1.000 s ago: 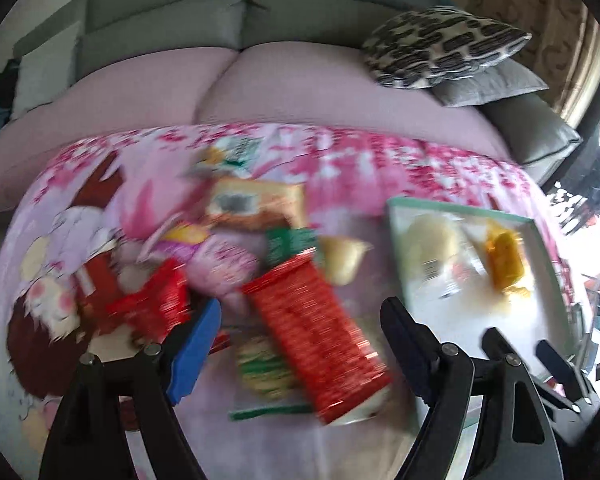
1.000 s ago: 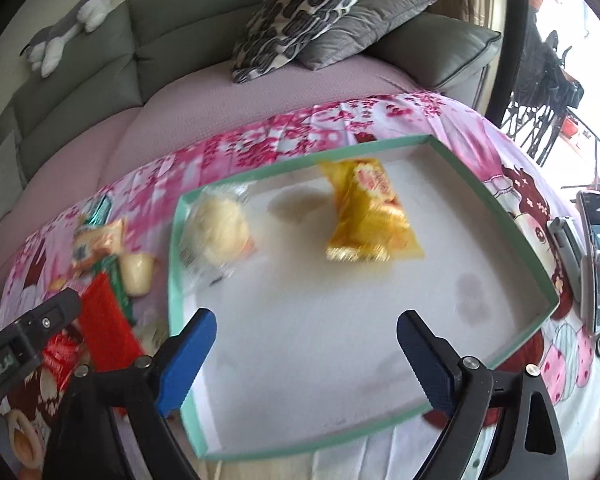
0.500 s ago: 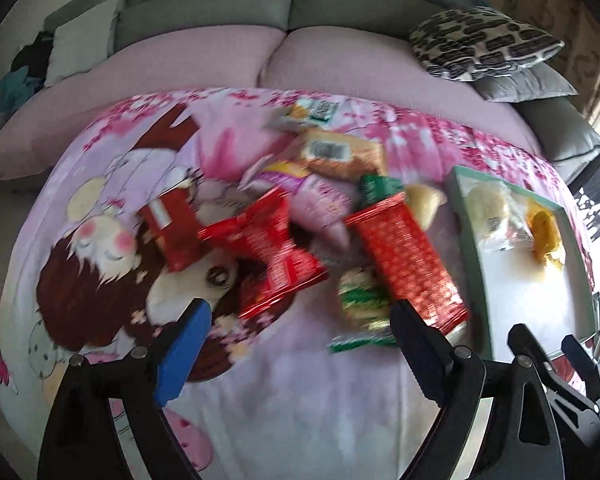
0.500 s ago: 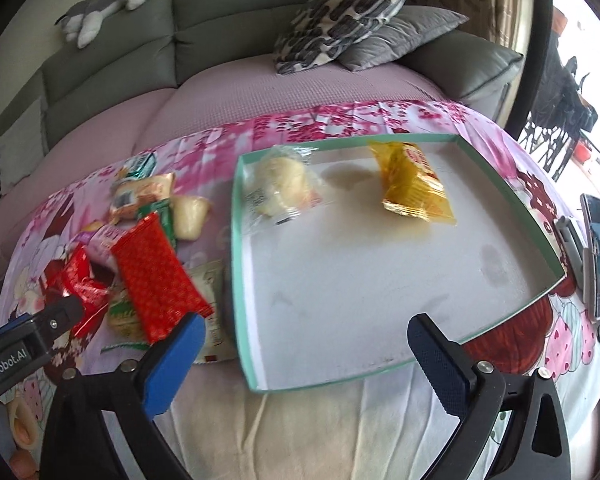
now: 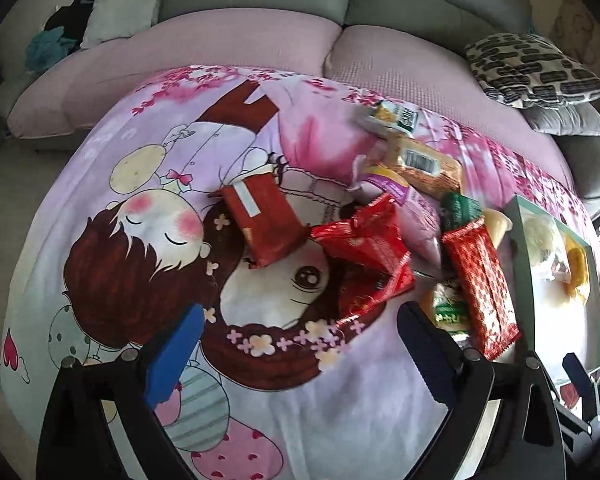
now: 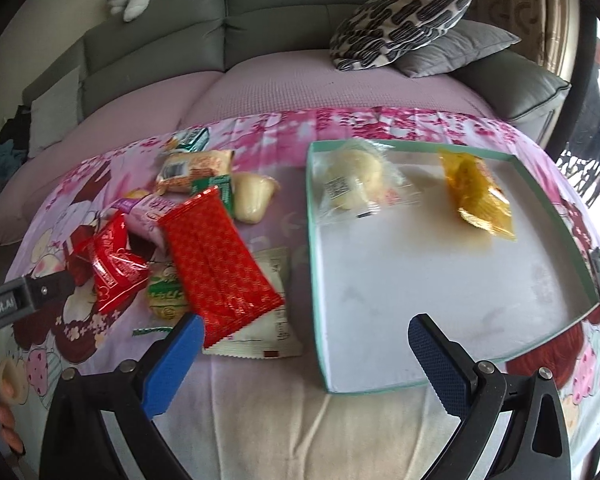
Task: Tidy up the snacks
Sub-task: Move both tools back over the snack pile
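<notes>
- The left hand-held gripper (image 5: 296, 330) hangs above the cartoon-print cloth (image 5: 148, 184) with its jaws wide apart; they have just been opening, and nothing sits between them.
- The right hand-held gripper (image 6: 304, 340) is spread wide as well, also just opened, with nothing in its grasp. Its left pad is over the near end of the long red snack packet (image 6: 220, 256), its right pad over the near edge of the tray (image 6: 314, 240).
- The snacks lie in a loose pile on the cloth, left of the tray — the long red packet on top of a white sachet (image 6: 276, 320) and a green-and-yellow wrapper (image 6: 166, 292).
- A crumpled red bag (image 6: 114, 264) lies at the left of the pile, with a pink pouch (image 6: 148, 216), an orange-tan packet with a barcode (image 6: 192, 168) and a pale yellow cup-shaped sweet (image 6: 254, 200) beyond.
- A dark red packet (image 5: 264, 224) lies apart, on the printed cartoon face.
- Inside the teal-rimmed tray are two items: a pale round bun in clear wrap (image 6: 354, 184) at the far left corner and a yellow packet (image 6: 476, 196) to its right.
- Something dark and slim, perhaps a phone, lies past the tray's right edge — too cropped to be sure.
</notes>
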Demonstrator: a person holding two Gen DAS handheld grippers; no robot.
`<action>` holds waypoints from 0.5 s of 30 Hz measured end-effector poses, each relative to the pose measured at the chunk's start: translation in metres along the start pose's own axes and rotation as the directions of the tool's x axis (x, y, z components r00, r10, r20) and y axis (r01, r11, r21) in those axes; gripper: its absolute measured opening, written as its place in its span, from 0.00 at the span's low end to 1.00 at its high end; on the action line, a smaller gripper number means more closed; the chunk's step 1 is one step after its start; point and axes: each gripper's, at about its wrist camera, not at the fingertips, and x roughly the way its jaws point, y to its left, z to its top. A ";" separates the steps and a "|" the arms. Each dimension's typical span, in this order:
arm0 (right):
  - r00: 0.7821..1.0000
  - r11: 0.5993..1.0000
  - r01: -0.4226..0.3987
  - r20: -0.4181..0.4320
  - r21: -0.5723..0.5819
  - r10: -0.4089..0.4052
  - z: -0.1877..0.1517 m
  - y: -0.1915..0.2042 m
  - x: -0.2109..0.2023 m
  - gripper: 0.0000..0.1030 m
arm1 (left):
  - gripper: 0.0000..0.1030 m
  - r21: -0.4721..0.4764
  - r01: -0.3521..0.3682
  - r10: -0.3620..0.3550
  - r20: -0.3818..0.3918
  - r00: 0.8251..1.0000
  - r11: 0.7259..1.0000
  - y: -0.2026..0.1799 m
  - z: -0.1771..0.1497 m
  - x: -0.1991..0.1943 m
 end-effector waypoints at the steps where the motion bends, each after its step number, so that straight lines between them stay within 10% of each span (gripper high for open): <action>1: 1.000 1.000 -0.015 -0.002 -0.005 0.015 0.001 0.002 0.001 1.00 | 0.94 -0.007 0.005 -0.005 -0.005 1.000 1.000 0.001 0.002 0.002; 15: 0.994 0.984 -0.106 0.018 -0.146 0.110 0.033 0.046 0.018 0.94 | 0.94 -0.024 0.078 -0.079 -0.032 0.996 0.997 -0.019 0.026 0.020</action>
